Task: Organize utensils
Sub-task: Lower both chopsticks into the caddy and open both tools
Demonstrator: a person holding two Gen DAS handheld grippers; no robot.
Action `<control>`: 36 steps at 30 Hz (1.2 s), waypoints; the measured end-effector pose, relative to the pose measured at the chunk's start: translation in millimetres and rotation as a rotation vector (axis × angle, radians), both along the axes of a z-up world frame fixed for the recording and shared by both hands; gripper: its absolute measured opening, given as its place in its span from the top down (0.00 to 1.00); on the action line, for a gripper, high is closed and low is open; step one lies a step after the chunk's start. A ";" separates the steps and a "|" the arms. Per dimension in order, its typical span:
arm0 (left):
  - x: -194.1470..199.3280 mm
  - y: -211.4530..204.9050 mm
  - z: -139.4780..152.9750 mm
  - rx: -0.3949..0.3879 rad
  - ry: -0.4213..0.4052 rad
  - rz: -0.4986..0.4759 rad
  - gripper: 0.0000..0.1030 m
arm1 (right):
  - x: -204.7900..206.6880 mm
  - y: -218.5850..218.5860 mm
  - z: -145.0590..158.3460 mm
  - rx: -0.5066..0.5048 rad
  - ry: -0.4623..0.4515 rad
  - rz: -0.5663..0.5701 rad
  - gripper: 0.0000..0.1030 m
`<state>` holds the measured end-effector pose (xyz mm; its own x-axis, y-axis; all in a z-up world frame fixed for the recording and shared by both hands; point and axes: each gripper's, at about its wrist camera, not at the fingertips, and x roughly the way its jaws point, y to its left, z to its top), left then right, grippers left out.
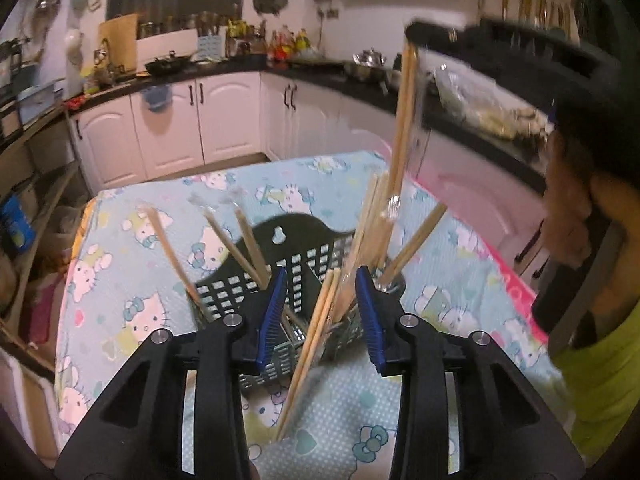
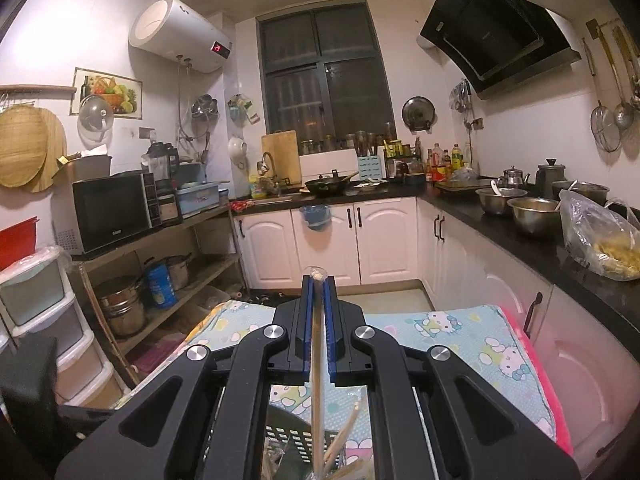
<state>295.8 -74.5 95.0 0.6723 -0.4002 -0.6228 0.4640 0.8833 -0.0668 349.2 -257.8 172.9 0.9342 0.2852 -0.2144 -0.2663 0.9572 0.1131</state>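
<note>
Between the blue pads of the left gripper (image 1: 320,316), whose jaws are standing partly apart, a pair of wrapped chopsticks (image 1: 310,354) is leaning loose, its lower end pointing at the patterned tablecloth (image 1: 120,280) just short of the tool; neither pad is pressing on it. Just beyond those fingertips the dark slotted utensil basket (image 1: 304,256) is sitting on the cloth, with more chopsticks fanning out of its compartments to the left and right, so the way straight down ahead is looking crowded. Up and to the right of that tool, the right gripper (image 2: 319,320) is hanging with a long wrapped chopstick pair (image 1: 404,120) dangling from it toward the basket; in its own view the jaws are clamping narrowly on that pair, whose clear wrapper tip is poking out past the fingertips. Past the basket the cloth is running bare to the table's far edge, and beyond that a strip of open floor is lying before the white cabinets (image 2: 332,240) and the dark counter (image 2: 520,236).
</note>
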 end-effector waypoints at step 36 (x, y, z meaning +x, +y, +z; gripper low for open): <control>31.2 0.8 50.0 -0.103 -0.076 -0.057 0.99 | 38.8 3.3 -18.5 0.010 0.028 0.040 0.94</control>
<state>327.1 -73.7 144.9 0.6903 -0.4983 -0.5245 0.5206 0.8456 -0.1183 388.0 -254.6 154.4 0.9158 0.3243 -0.2370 -0.3007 0.9447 0.1306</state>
